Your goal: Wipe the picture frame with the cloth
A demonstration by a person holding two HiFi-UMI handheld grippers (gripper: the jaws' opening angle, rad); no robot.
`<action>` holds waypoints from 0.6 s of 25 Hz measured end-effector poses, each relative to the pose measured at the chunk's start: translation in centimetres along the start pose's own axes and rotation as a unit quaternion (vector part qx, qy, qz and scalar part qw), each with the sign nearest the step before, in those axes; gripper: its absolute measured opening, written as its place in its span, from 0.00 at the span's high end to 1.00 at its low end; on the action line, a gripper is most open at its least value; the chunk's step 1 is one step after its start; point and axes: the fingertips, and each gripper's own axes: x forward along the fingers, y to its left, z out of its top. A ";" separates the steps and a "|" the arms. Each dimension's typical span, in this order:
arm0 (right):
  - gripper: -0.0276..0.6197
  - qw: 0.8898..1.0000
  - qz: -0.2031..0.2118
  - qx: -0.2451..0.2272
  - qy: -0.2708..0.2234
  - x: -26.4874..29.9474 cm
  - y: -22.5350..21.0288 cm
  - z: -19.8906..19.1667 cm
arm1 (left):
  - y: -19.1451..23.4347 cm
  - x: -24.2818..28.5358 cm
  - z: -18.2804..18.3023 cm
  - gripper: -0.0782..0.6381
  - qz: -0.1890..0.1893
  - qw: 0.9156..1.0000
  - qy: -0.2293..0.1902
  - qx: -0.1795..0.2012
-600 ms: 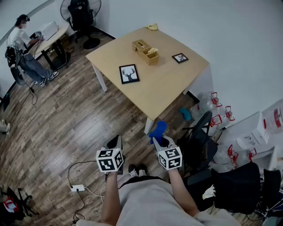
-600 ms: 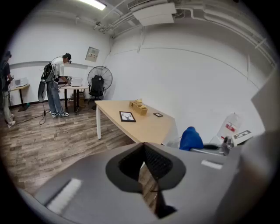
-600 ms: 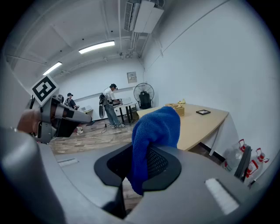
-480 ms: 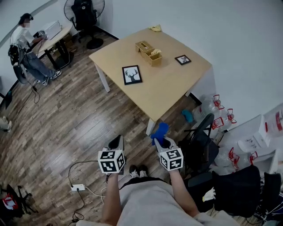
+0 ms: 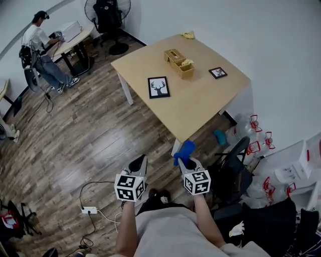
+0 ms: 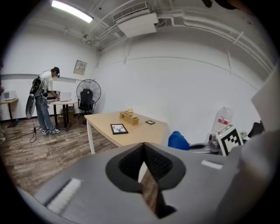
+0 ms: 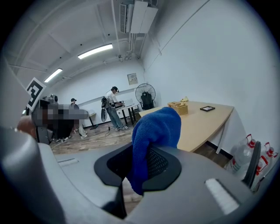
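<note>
A black picture frame with a deer print (image 5: 159, 87) (image 6: 118, 128) lies flat on the light wooden table (image 5: 200, 108), a smaller frame (image 5: 217, 73) (image 7: 207, 108) near its far right side. My right gripper (image 5: 186, 160) (image 7: 144, 168) is shut on a blue cloth (image 5: 183, 150) (image 7: 155, 135), held over the floor short of the table's near corner. The left gripper (image 5: 137, 164) (image 6: 146, 175) hangs beside it, shut with nothing between its jaws. Both are well away from the frames.
A wooden box (image 5: 179, 61) and a yellow cloth (image 5: 188, 35) sit on the table. A black office chair (image 5: 228, 170) and water jugs (image 5: 256, 130) stand to the right. A person (image 5: 40, 45) works at a far desk by a fan (image 5: 108, 15). A power strip (image 5: 89, 210) lies on the floor.
The view has shifted toward the table, which now sits lower and further right in the head view. Both grippers keep the same pose; the cloth stays clamped.
</note>
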 end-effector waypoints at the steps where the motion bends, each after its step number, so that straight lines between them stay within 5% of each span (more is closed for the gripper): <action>1: 0.88 1.000 0.003 0.001 -0.002 0.3 0.0 0.2 | 0.3 0.1 0.2 0.82 0.003 1.000 -0.002 0.002; 15: 0.88 0.999 0.027 0.033 -0.029 6.4 -1.9 3.5 | 4.3 5.0 2.6 0.82 -0.021 1.000 0.021 0.000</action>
